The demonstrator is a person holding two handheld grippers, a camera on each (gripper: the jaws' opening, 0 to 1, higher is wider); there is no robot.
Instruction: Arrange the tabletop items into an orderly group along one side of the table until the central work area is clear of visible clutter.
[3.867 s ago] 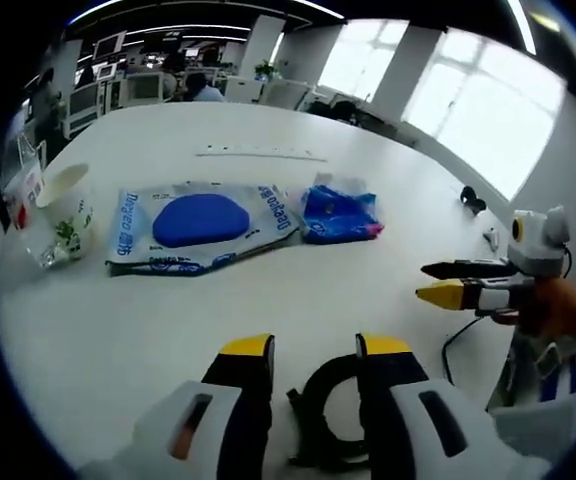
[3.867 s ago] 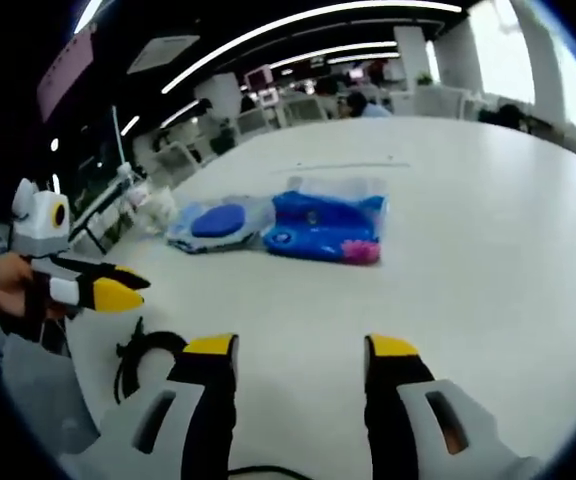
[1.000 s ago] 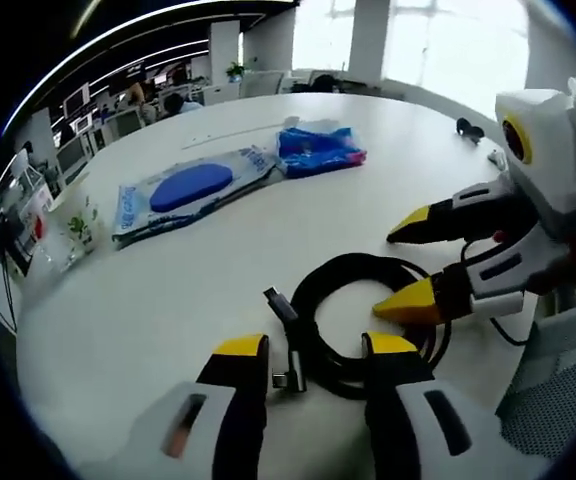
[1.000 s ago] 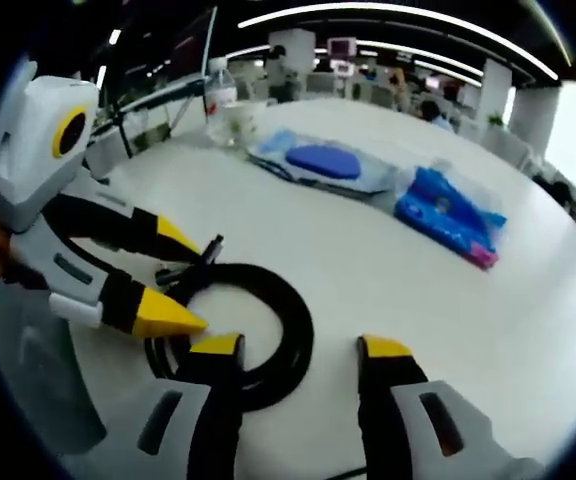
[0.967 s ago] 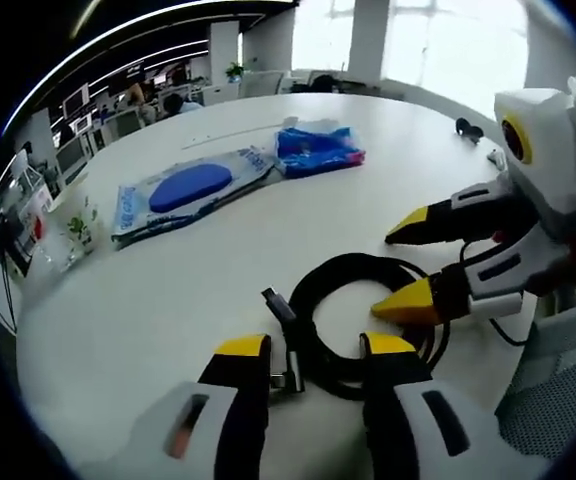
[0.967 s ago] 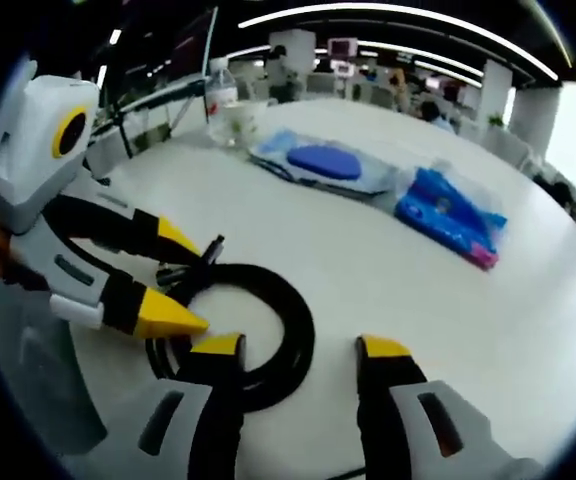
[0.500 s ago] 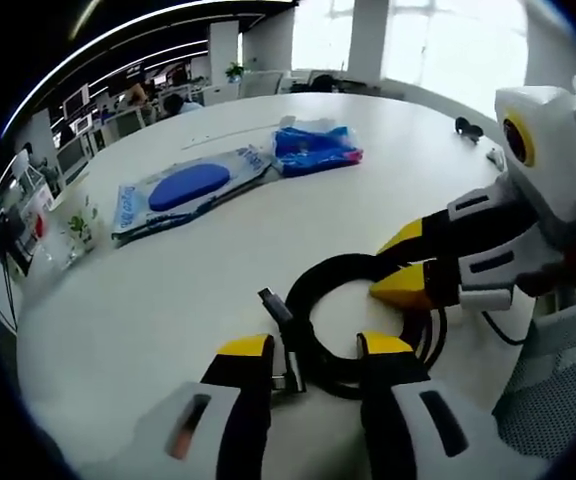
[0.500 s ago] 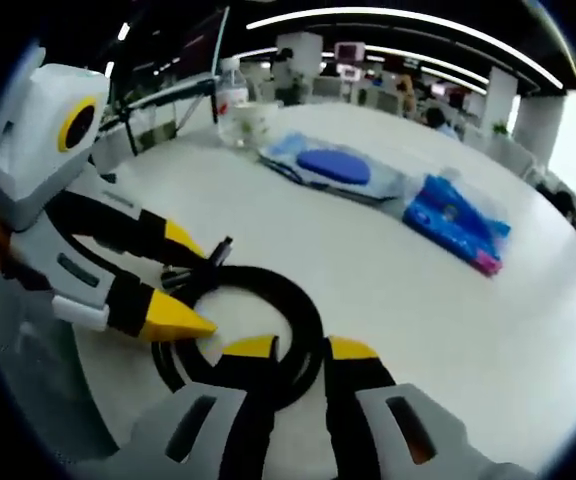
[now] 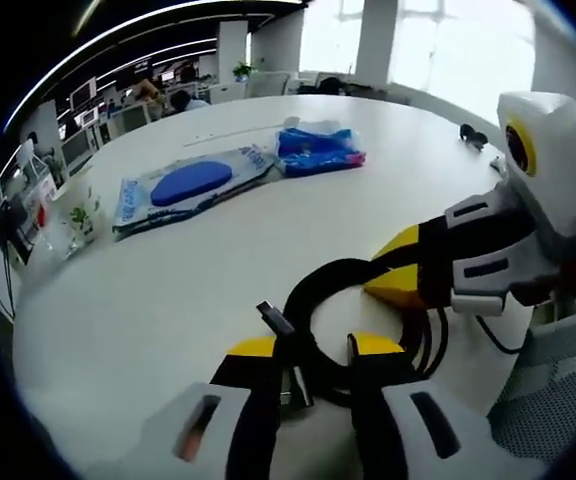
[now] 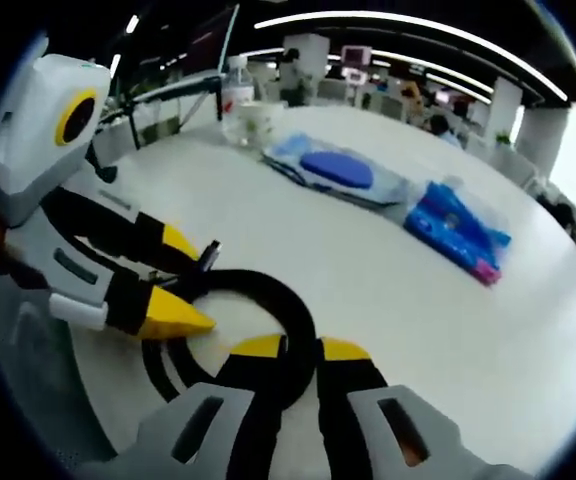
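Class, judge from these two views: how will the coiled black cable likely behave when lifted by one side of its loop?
The coiled black cable lies in loose, untied loops, so it will probably sag and unwind. It looks thin, so likely light. Its free plug end sticks out and may dangle. The right tongs look shut on one strand; the rest may trail.
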